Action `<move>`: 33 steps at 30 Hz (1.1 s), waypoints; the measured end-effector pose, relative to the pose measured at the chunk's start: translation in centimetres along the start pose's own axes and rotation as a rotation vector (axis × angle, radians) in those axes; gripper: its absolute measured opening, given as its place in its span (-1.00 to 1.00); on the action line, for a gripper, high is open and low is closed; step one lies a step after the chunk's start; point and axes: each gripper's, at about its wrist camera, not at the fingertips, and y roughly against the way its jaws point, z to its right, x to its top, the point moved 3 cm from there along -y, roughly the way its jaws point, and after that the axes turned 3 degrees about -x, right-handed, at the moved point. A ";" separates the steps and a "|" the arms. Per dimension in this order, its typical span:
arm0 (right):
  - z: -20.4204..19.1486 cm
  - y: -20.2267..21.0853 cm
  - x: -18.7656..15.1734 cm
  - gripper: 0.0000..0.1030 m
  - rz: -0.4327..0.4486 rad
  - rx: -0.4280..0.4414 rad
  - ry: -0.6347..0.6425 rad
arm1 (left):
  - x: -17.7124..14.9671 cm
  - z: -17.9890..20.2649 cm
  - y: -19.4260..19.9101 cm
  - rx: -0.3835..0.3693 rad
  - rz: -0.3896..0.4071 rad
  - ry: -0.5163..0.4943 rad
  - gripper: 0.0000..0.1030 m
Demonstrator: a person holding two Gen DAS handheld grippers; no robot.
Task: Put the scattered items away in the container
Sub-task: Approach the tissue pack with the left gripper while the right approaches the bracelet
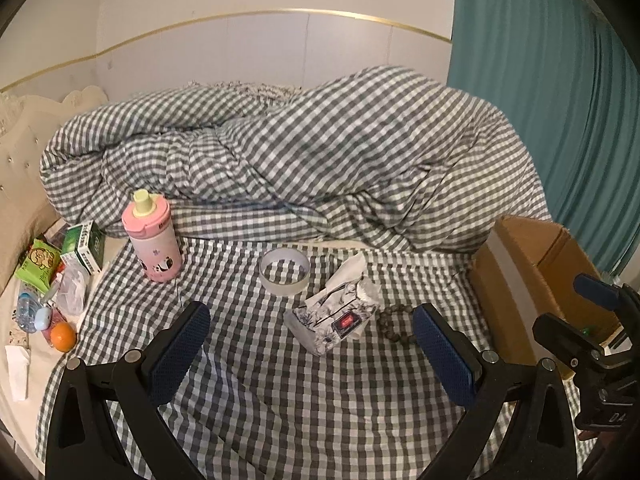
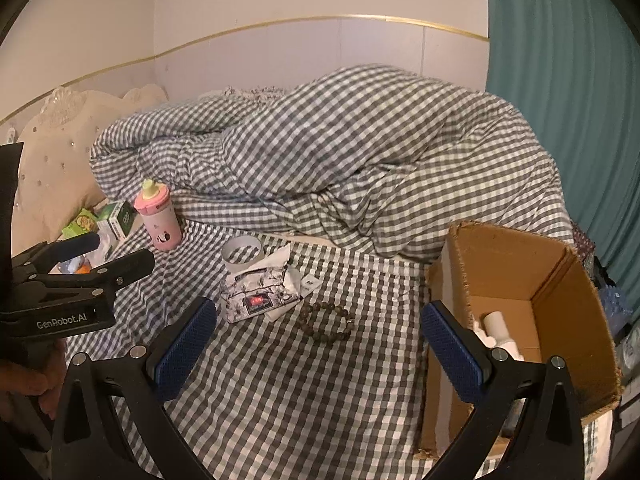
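A: Your left gripper [image 1: 310, 344] and right gripper [image 2: 318, 344] both gape, empty; the tissue pack [image 1: 334, 316] lies centre frame, the box [image 2: 528, 300] at right.

B: Pinch its loose flap and you risk it slipping; the bracelet [image 2: 326, 322] beside it may snag.

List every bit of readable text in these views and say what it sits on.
"GenRobot.AI": on the body of the left gripper, seen from the right wrist view.
"DA": partial letters on the right gripper, cut off at the frame edge.
Green box: print too blurred to read.
Green snack packet: print unreadable.
Tissue pack: red label too small to read.
Pink bottle: pictures only, no legible words.
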 end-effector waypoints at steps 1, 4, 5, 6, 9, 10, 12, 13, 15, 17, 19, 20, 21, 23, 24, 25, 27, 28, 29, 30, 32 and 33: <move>0.0 -0.5 -0.1 0.99 -0.007 0.002 0.002 | -0.1 -0.1 -0.5 0.001 -0.007 0.002 1.00; 0.0 -2.0 -0.4 0.99 -0.028 0.009 0.005 | -0.4 -0.5 -1.9 0.006 -0.027 0.006 1.00; 0.0 -2.4 -0.5 0.99 -0.035 0.012 0.006 | -0.5 -0.6 -2.3 0.008 -0.032 0.009 1.00; 0.0 -3.1 -0.7 0.99 -0.046 0.015 0.009 | -0.7 -0.8 -2.9 0.007 -0.040 0.014 1.00; 0.0 -4.4 -1.0 0.99 -0.070 0.014 0.011 | -1.0 -1.1 -4.1 0.003 -0.056 0.021 1.00; 0.0 -5.0 -1.2 0.99 -0.080 0.014 0.012 | -1.1 -1.1 -4.6 0.004 -0.064 0.019 1.00; 0.0 -6.0 -1.4 0.99 -0.094 0.013 0.015 | -1.4 -1.2 -5.6 0.008 -0.080 0.016 1.00; 0.0 -6.5 -1.5 0.99 -0.103 0.014 0.015 | -1.6 -1.3 -6.0 0.008 -0.086 0.017 1.00; 0.0 -7.5 -1.8 0.99 -0.118 0.016 0.014 | -1.9 -1.5 -7.0 0.009 -0.101 0.020 1.00; 0.0 -8.4 -1.9 0.99 -0.129 0.019 0.013 | -2.3 -1.6 -7.8 0.011 -0.114 0.023 1.00; 0.1 -9.3 -2.2 0.99 -0.143 0.021 0.012 | -2.7 -1.7 -8.7 0.014 -0.130 0.022 1.00; 0.1 -9.8 -2.4 0.99 -0.150 0.023 0.010 | -2.9 -1.8 -9.1 0.015 -0.137 0.022 1.00; 0.1 -10.1 -2.5 0.99 -0.154 0.025 0.010 | -3.1 -1.8 -9.4 0.016 -0.144 0.022 1.00; 0.2 -11.0 -2.8 0.99 -0.167 0.028 0.007 | -3.4 -1.8 -10.2 0.017 -0.157 0.022 1.00; 0.2 -11.3 -2.9 0.99 -0.171 0.028 0.006 | -3.6 -1.9 -10.6 0.019 -0.163 0.022 1.00; 0.3 -11.7 -3.1 0.99 -0.177 0.030 0.004 | -3.8 -1.9 -10.9 0.018 -0.168 0.022 1.00; 0.4 -12.4 -3.3 0.99 -0.188 0.032 0.001 | -4.1 -2.0 -11.6 0.020 -0.179 0.024 1.00; 0.4 -12.7 -3.4 0.99 -0.191 0.032 0.001 | -4.2 -2.1 -11.9 0.020 -0.183 0.025 1.00; 0.5 -13.1 -3.5 0.99 -0.196 0.032 0.000 | -4.4 -2.3 -12.2 0.020 -0.188 0.027 1.00; 0.5 -13.5 -3.6 0.99 -0.201 0.030 0.001 | -4.5 -2.4 -12.6 0.020 -0.193 0.030 1.00; 0.6 -14.1 -3.8 0.99 -0.211 0.025 0.003 | -4.7 -2.5 -13.3 0.020 -0.201 0.031 1.00; 0.6 -14.5 -3.9 0.99 -0.216 0.025 0.003 | -4.8 -2.5 -13.6 0.020 -0.206 0.031 1.00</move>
